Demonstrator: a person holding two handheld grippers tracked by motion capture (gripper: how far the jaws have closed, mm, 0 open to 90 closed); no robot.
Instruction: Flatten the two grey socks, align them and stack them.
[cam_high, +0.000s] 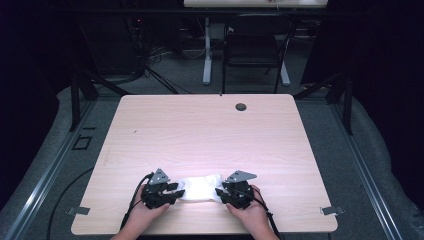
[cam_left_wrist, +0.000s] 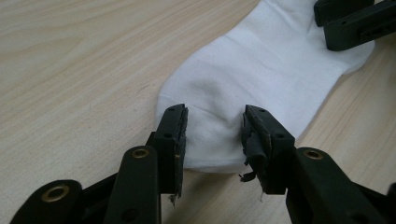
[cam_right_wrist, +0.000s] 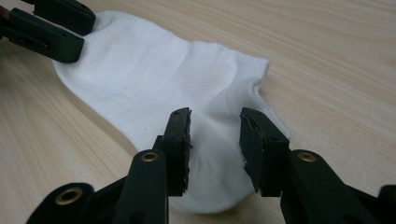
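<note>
Currently I observe one flat white cotton ankle sock (cam_high: 201, 188) lying near the front edge of the pale wood-grain table (cam_high: 200, 130), stretched sideways between my two tools. My left gripper (cam_left_wrist: 214, 135) sits at one end of the sock; its black jaws stand apart, straddling a raised fold of fabric without visibly pressing it. My right gripper (cam_right_wrist: 215, 135) sits at the opposite end, jaws likewise parted over the cloth, pads on either side of a soft ridge, not clamped on it. From the high view, both hands rest on the table behind the tools. One worn pad (cam_left_wrist: 254, 144) on the left gripper shows torn, frayed rubber. A dark round grommet hole (cam_high: 241, 107) lies at the far edge, well apart from the sock.
</note>
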